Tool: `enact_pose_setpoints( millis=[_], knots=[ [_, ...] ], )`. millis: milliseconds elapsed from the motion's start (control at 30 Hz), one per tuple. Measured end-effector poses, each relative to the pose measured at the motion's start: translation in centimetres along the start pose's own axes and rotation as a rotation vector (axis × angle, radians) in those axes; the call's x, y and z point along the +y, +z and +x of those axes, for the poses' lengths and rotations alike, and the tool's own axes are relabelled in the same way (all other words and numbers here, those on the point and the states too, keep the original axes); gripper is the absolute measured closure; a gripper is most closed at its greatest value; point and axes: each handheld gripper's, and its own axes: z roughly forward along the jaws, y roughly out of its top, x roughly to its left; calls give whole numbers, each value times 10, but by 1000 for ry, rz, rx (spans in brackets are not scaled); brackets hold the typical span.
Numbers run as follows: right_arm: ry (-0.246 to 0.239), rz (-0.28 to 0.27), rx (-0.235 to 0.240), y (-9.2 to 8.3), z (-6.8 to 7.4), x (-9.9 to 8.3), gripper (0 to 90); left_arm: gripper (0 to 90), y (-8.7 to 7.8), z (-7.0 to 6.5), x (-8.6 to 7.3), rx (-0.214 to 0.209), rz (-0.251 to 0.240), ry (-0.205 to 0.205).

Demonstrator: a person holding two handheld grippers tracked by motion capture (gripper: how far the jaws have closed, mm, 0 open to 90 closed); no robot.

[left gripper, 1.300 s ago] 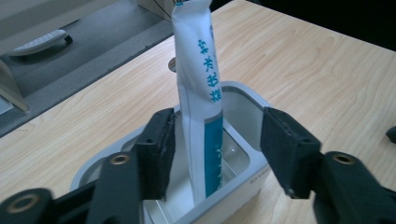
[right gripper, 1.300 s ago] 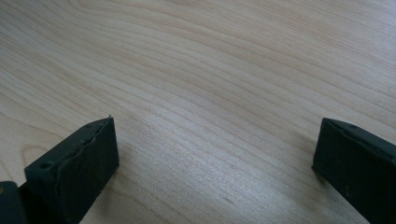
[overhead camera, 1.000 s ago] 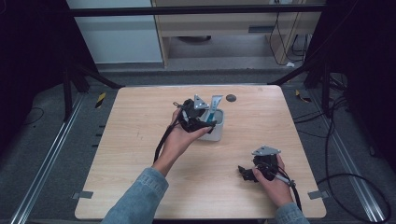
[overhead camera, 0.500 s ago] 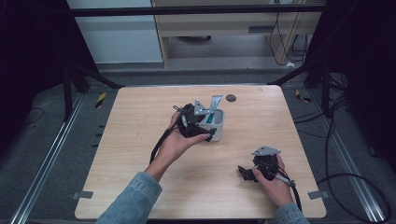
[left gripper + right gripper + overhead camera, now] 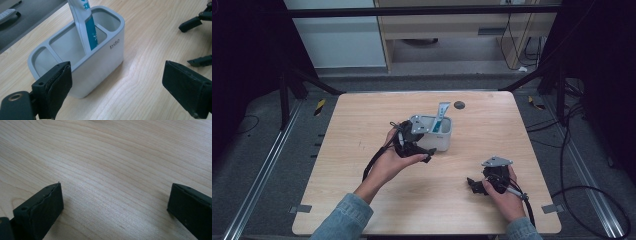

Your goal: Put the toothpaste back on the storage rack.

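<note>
**White three-compartment holder with tube, on wooden table**

Item: holder [image 5: 100, 62], white plastic, oblong with rounded corners, grey-rimmed top, divided into three compartments in a row: a large middle one flanked by two smaller end ones. Small grey lettering is printed on the long side wall; it is too small to read with certainty. The holder stands upright on the table [image 5: 362, 125], a pale wood-grain top, a little beyond its centre in the high view.

Contents: one tube [image 5: 86, 27], white with a teal panel and blue print, standing tilted in the middle compartment and leaning against the divider toward one end compartment. Its top runs out of the left gripper view. In the high view the tube [image 5: 443, 114] rises above the rim.

Left gripper [image 5: 427, 154]: held in the person's left hand just beside the holder, on its near side. Its jaws have just been opening and now stand wide. In the left gripper view one jaw sits close in front of the holder's near corner and the other is well clear over bare table; nothing is gripped.

Right gripper [image 5: 474, 186]: held in the right hand near the table's front right, well apart from the holder. Its jaws are spread wide over bare wood, holding nothing.
</note>
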Motion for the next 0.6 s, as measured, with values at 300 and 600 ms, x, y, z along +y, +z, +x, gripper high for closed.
enact_pose_setpoints(
  millis=[300, 600],
  knots=[
    [0, 0, 0, 0, 0, 0, 4, 84, -5, -6, -17, -17, 10, 10],
    [0, 0, 0, 0, 0, 0, 4, 83, -16, -8, -39, -17, 32, 10]
  ],
)
